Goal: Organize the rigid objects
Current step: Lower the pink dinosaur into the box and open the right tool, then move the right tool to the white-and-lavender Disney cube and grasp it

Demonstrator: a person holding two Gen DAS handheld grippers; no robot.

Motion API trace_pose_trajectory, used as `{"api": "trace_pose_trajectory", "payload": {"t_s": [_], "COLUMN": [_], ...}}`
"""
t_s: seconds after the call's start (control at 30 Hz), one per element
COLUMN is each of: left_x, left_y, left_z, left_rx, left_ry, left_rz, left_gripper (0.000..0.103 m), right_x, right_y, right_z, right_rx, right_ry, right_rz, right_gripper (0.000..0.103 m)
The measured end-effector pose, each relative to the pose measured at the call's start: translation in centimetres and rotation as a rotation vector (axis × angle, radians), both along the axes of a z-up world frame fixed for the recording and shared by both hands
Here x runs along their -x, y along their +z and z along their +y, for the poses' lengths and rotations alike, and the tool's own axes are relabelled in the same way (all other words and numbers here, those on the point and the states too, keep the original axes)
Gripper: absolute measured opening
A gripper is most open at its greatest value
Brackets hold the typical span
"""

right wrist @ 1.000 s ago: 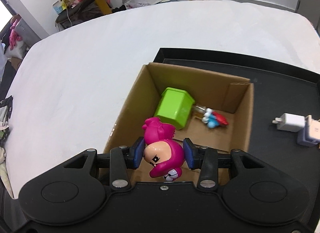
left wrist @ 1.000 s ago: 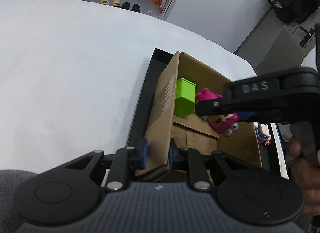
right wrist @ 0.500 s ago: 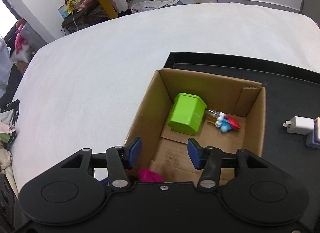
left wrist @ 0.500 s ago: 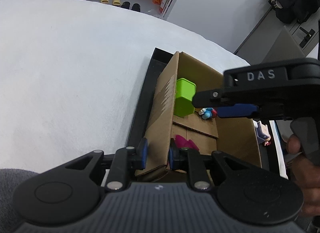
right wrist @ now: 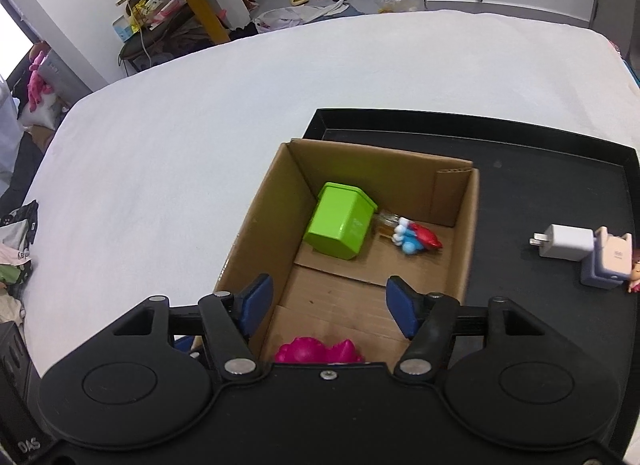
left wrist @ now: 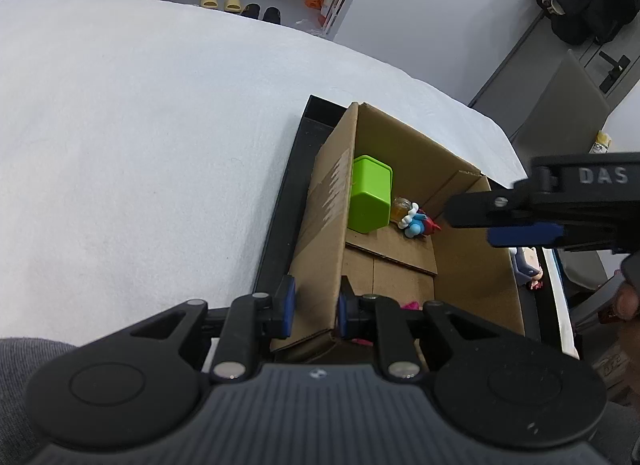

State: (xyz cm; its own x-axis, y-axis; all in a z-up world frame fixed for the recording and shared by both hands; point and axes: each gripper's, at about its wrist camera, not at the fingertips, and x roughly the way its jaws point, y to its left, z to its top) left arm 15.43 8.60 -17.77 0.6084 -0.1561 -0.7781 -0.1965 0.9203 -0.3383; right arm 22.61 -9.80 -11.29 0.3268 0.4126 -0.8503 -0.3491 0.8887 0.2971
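I keep the left gripper (left wrist: 313, 311) clamped on the cardboard box (right wrist: 464, 225) wall, lift the emptied, just-opened right gripper (right wrist: 329, 307) clear of the pink figure (right wrist: 318, 351).

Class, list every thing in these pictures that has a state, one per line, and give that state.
Cardboard box: open-topped, upright on the tray.
Green container: tipped on its side inside the box.
Pink figure: lying in the box, released.
Left gripper: shut on the box wall.
Right gripper: open, jaws just opening, nothing between them.
White charger: lying on the black tray.
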Motion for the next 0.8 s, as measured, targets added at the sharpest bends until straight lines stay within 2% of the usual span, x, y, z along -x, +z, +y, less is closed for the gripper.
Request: {"api": "trace_pose_trajectory", "payload": {"t_s": [0.1,0.6,0.8], "left_x": [0.0,0.0,0.0], "left_y": [0.0,0.0,0.1], "left_z": [0.0,-0.4,-0.5], "left_rx": [-0.001,-0.023,-0.029], "left_ry": [0.0,0.005,0.006], "left_rz": [0.0,0.002,0.003], "left_gripper": [0.018,0.018,0.018], "right_x": [0.2,0.0,-0.6], "right_y": [0.5,1.6,1.6], "right_z": [-0.8,-5.8,-8.4], "right_rx": [0.007,0.044,0.028], "right_ry": [0.004,0.002,-0.043], "right_rz": [-0.013,-0.044,-0.046], "right_gripper": [0.074,0.084,0.085]}}
